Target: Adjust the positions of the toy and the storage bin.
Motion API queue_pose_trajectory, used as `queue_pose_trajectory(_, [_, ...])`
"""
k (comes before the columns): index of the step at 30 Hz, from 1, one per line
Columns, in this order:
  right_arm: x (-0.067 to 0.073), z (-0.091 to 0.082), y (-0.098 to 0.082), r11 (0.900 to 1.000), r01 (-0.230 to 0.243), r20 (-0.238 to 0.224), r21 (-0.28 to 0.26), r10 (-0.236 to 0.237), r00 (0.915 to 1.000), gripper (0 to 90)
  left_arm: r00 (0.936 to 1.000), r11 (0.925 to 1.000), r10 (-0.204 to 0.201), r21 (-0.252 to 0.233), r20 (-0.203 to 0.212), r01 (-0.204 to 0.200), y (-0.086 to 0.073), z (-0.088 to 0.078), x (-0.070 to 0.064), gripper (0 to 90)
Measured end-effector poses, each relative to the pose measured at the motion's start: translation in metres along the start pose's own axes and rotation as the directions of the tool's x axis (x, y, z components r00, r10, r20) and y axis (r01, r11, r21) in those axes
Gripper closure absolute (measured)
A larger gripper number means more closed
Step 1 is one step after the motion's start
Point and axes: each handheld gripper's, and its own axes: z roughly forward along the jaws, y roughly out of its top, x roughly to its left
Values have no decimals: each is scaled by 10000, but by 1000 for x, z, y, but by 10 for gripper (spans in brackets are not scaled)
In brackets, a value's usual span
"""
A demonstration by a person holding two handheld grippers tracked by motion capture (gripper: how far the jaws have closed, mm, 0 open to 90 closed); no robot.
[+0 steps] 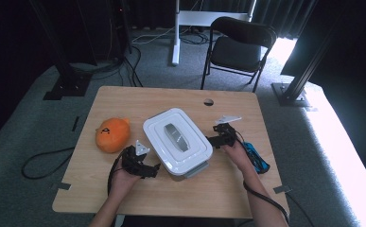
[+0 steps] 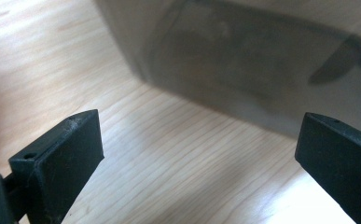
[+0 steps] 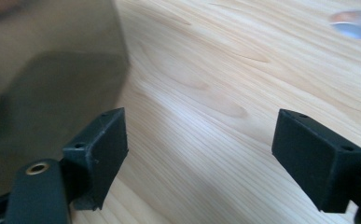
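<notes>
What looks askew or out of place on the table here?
The white lidded box sits turned at an angle to the table edges, and a grey latch at its near corner sticks out, apparently unclipped. The orange plush lies left of it. Both grippers, left and right, flank the box with jaws open. No spill or damage.

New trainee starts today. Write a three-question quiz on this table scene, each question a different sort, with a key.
1. True or false: the lid is on the white box.
2. Which lies left of the box in the high view? A) orange plush toy B) blue object C) chair
3. Fill in: the jaws of the left gripper and the right gripper are both ____.

Key: 1 true; 2 A; 3 open, nothing between them.
</notes>
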Motion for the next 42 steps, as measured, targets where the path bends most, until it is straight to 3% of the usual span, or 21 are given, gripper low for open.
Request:
queue_pose_trajectory(3, [0,-17,-3,9999,97,453,30,-98,9989,158,10000,9999,-78,69,-10,78,-3,3,1,14])
queue_pose_trajectory(5, [0,-22,-3,9999,144,496,-42,-142,9987,149,10000,9999,-63,97,7,63,-2,5,0,14])
queue_pose_trajectory(6, [2,-38,-5,9992,154,656,-359,-130,9978,147,10000,10000,-49,73,27,49,-2,6,-1,14])
queue_pose_trajectory(13, [6,-84,-18,9935,-3,810,-1142,96,9967,137,9999,9999,113,21,98,-114,3,11,-10,14])
queue_pose_trajectory(18, [8,-101,-33,9952,137,1099,-965,-30,9939,137,9997,9999,171,-2,183,-171,4,14,-11,14])
queue_pose_trajectory(21, [10,-108,-39,9978,-281,870,-594,332,9957,124,9998,9999,119,19,127,-119,-1,12,-6,14])
queue_pose_trajectory(25, [15,-115,-43,9955,-609,526,-723,648,9965,113,9998,9999,-118,16,135,118,-10,8,4,14])
queue_pose_trajectory(28, [19,-118,-45,9930,-862,319,-809,890,9955,113,9999,9999,52,-104,143,-50,-17,5,8,14])
queue_pose_trajectory(30, [22,-123,-46,9905,-923,-106,-1022,917,9957,107,9998,9998,112,-166,193,-109,-22,1,10,14])
queue_pose_trajectory(31, [23,-125,-46,9880,-1038,-21,-1148,1042,9946,107,9997,9997,154,-198,197,-150,-25,0,11,14])
queue_pose_trajectory(40, [41,-135,-39,9888,-757,-392,-1289,712,9967,107,9999,9995,-69,-309,146,73,-50,-16,29,14])
queue_pose_trajectory(42, [44,-137,-37,9889,-775,-432,-1268,726,9964,107,9999,9992,-153,-368,-64,151,-54,-20,34,14])
